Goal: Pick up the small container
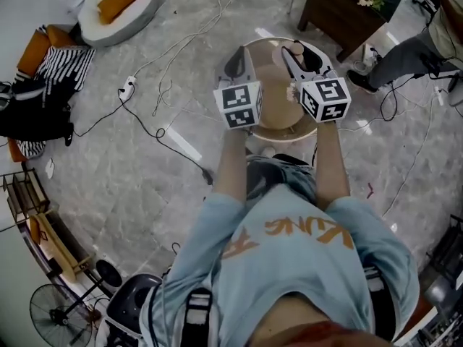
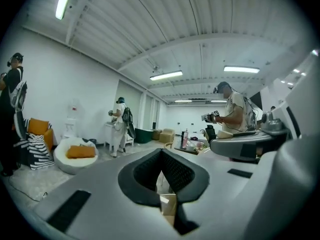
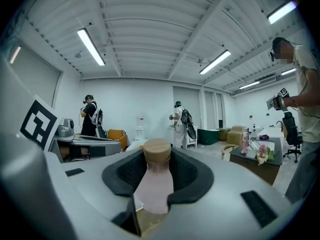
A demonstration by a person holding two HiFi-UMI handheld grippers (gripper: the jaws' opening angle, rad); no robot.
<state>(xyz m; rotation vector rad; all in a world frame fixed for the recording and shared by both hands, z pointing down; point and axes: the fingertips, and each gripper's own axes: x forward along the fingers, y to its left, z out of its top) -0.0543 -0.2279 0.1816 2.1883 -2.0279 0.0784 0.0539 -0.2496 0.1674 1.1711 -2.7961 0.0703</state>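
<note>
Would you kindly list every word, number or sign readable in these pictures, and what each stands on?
"KUNG", seemingly, seen upside down, the remainder creased away: orange print on the person's blue shirt.
Left marker cube and right marker cube: square black-and-white patterns only, no letters.
Small container: no label shows.
</note>
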